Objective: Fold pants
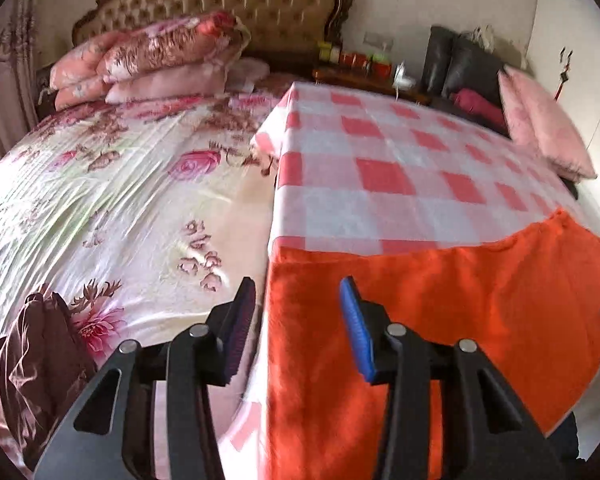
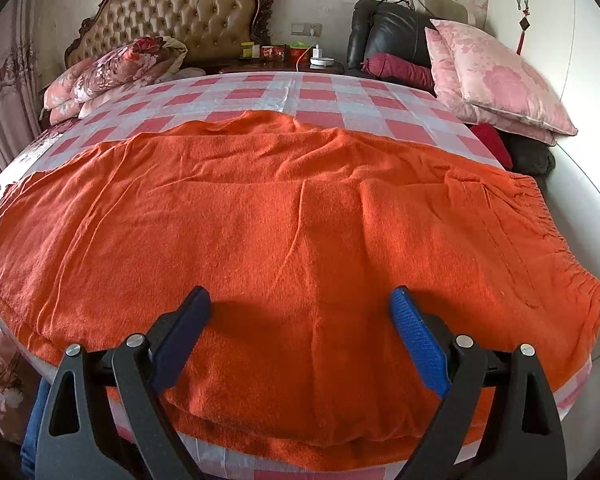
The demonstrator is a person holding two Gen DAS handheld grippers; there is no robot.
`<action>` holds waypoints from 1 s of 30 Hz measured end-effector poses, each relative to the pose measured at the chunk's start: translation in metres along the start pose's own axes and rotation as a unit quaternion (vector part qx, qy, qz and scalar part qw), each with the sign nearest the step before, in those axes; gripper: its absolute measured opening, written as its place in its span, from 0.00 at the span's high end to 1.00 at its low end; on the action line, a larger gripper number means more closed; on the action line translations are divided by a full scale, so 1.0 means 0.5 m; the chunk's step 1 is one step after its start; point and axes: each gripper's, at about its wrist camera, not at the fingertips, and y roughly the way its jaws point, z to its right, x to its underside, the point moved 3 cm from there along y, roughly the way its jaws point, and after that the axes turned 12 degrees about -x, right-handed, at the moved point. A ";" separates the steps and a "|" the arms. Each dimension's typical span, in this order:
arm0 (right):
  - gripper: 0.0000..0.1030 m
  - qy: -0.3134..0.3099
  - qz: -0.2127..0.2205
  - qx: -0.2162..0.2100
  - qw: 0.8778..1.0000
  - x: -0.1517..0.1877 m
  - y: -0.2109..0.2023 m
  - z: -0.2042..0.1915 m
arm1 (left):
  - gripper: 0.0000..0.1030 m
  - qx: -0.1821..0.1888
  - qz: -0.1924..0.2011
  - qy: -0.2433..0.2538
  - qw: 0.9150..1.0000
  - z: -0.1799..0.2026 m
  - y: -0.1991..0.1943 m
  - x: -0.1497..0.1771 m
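Orange fleece pants (image 2: 284, 216) lie flat across a table covered with a pink-and-white checked cloth (image 2: 316, 96); the elastic waistband (image 2: 540, 216) is at the right and the legs run to the left. In the left wrist view the pants (image 1: 440, 312) reach the table's left edge. My left gripper (image 1: 298, 300) is open, above the leg end at the table's left corner. My right gripper (image 2: 300, 304) is open wide, above the near edge of the pants, holding nothing.
A bed with a floral sheet (image 1: 112, 200) lies left of the table, with folded quilts (image 1: 148, 56) by a tufted headboard (image 2: 180, 20). Pink pillows (image 2: 496, 76) and a black chair (image 2: 388, 32) stand at the back right. A nightstand with jars (image 2: 284, 54) is behind.
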 end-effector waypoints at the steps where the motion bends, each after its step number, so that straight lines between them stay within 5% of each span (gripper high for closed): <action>1: 0.14 0.000 0.000 -0.001 1.000 0.002 -0.001 0.002 | 0.70 0.004 -0.009 -0.002 1.000 -0.003 0.013 -0.002; 4: 0.14 -0.001 0.000 -0.003 1.000 0.003 -0.001 0.004 | 0.87 -0.001 -0.009 0.005 1.000 -0.002 0.018 0.000; 11: 0.14 -0.001 -0.001 -0.001 1.000 0.003 -0.001 0.003 | 0.89 -0.022 0.032 0.035 0.999 0.019 -0.027 -0.045; 14: 0.14 0.000 -0.003 0.000 1.000 0.002 -0.002 0.005 | 0.89 -0.023 0.011 0.036 0.999 0.018 0.004 -0.059; 16: 0.14 -0.001 -0.004 -0.001 1.000 0.005 -0.005 0.006 | 0.74 -0.056 -0.016 0.042 0.997 0.008 0.040 -0.052; 18: 0.14 0.000 -0.004 -0.001 1.000 0.010 -0.010 0.012 | 0.65 -0.057 -0.001 0.019 0.998 -0.005 0.026 -0.048; 23: 0.14 0.002 0.004 0.026 1.000 0.021 -0.026 0.029 | 0.62 -0.043 0.059 -0.004 0.997 0.009 -0.084 -0.006; 27: 0.14 -0.003 0.011 0.041 0.999 0.029 -0.033 0.033 | 0.51 -0.008 0.052 0.027 0.998 0.091 -0.123 0.094; 30: 0.14 -0.008 0.008 0.058 0.998 0.030 -0.037 0.027 | 0.47 -0.089 0.044 0.073 0.992 0.126 -0.111 0.152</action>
